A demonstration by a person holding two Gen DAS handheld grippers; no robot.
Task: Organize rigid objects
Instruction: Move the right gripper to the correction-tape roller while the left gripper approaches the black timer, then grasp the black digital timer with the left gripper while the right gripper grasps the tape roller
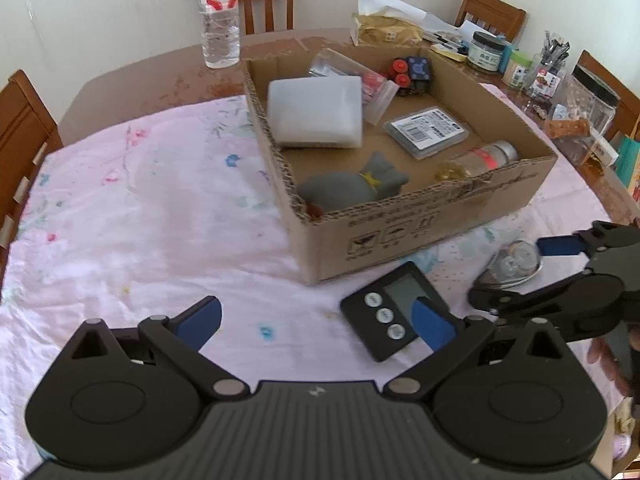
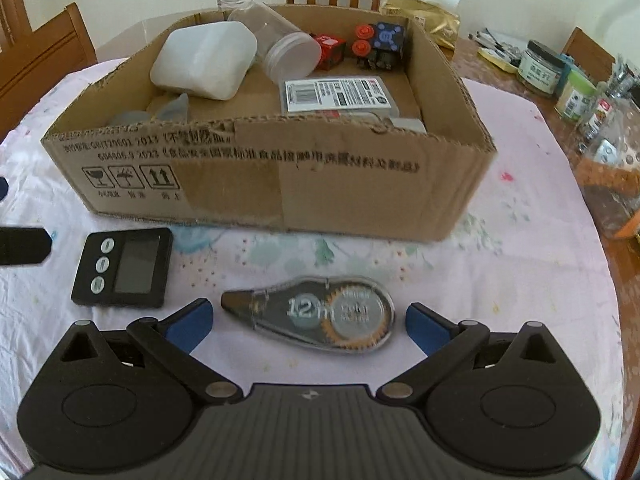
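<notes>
Now correction tape (image 2: pixel 320 318) lies between the spread right tool (image 2: pixel 308 326) fingers.

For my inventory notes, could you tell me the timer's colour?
The timer is black, clearest in the right wrist view.

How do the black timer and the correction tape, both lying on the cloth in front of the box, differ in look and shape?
The black timer is a flat opaque rectangle with three round buttons beside a grey screen; the correction tape is a clear teardrop case showing a toothed wheel inside and "12" printed on it. The timer has square corners; the tape narrows to a dark tip pointing toward the timer. Both lie flat on the pink cloth, outside the cardboard box, ungripped.
</notes>
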